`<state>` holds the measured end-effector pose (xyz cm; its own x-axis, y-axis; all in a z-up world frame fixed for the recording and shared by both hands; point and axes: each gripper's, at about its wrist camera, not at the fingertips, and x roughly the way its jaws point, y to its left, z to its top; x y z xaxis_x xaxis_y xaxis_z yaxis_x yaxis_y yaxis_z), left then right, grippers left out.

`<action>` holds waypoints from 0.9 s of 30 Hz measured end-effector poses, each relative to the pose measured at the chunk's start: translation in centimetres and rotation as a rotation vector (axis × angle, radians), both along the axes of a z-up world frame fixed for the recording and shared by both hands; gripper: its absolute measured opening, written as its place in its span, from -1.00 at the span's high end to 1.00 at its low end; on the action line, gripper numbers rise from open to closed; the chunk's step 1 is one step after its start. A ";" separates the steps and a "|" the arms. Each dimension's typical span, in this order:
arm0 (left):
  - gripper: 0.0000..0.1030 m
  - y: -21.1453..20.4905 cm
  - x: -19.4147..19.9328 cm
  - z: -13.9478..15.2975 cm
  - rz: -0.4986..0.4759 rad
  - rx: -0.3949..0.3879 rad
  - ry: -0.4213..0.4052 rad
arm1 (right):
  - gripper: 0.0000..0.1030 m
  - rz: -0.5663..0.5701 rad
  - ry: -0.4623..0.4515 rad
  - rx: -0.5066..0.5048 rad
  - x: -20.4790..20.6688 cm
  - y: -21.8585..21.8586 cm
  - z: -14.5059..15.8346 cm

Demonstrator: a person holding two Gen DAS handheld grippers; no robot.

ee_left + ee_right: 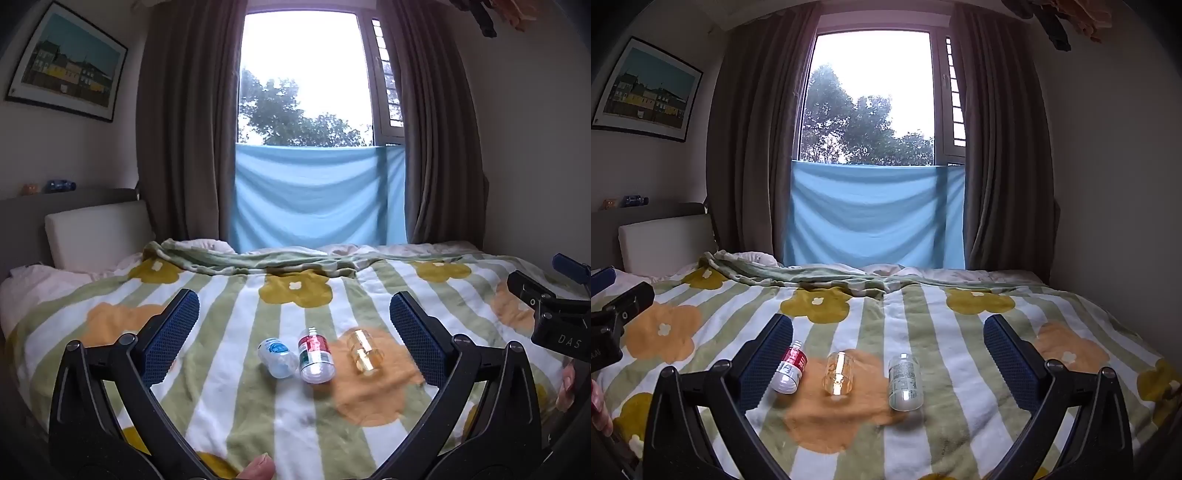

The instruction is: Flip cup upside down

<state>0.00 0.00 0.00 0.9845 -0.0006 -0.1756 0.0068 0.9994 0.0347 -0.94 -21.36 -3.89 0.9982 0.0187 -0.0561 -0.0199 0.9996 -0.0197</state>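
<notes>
Several small clear cups lie on their sides on the flowered blanket [236, 398]. The left wrist view shows a blue-labelled cup [277, 357], a red-labelled cup [315, 355] and an amber cup [365, 352] in a row. In the right wrist view the red-labelled cup [791, 367], the amber cup [839, 376] and a white-labelled cup [905, 382] lie ahead. My left gripper [295, 301] hovers open just short of the cups, nothing between its fingers. My right gripper [889, 322] is open too, with the cups lying beyond its blue pads [1008, 362].
The bed fills the foreground; a white headboard cushion [98, 236] stands at the left. Curtains and a blue cloth [317, 195] hang behind the bed. The other gripper's body shows at the right edge [554, 321] and at the left edge [613, 317]. A fingertip [258, 469] shows below.
</notes>
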 end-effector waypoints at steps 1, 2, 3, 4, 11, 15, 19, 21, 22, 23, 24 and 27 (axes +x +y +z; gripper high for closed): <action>-1.00 0.0 0.0 0.0 -0.002 -0.006 0.001 | -1.00 0.001 -0.003 0.004 0.0 0.0 0.0; -1.00 0.0 0.1 0.0 -0.005 -0.012 0.001 | -1.00 0.002 -0.008 0.017 -0.1 0.0 0.0; -1.00 0.1 0.2 0.0 -0.004 -0.018 0.001 | -1.00 0.000 -0.006 0.015 0.0 0.1 0.0; -1.00 0.2 0.3 0.0 -0.003 -0.025 0.002 | -1.00 -0.001 -0.005 0.012 0.0 0.1 -0.1; -1.00 0.8 0.0 -0.1 -0.016 -0.046 -0.025 | -1.00 -0.006 -0.022 0.011 -0.1 -0.3 0.5; -1.00 0.3 -0.2 -0.1 -0.018 -0.033 -0.022 | -1.00 -0.007 -0.024 0.013 -0.1 -0.3 0.4; -1.00 0.4 -0.2 0.1 -0.019 -0.031 -0.019 | -1.00 -0.009 -0.028 0.014 -0.2 -0.2 0.1; -1.00 0.3 -0.3 0.0 -0.023 -0.025 -0.018 | -1.00 -0.011 -0.029 0.012 -0.2 -0.1 0.1; -1.00 0.2 -0.3 0.0 -0.023 -0.022 -0.016 | -1.00 -0.012 -0.029 0.011 -0.2 -0.1 0.0; -1.00 0.2 -0.2 0.0 -0.023 -0.019 -0.015 | -1.00 -0.014 -0.028 0.010 0.0 0.0 0.3; -1.00 0.2 -0.2 -0.1 -0.024 -0.015 -0.013 | -1.00 -0.014 -0.028 0.011 0.0 -0.1 0.4; -1.00 0.1 -0.2 -0.1 -0.024 -0.013 -0.012 | -1.00 -0.013 -0.027 0.012 -0.1 0.0 0.3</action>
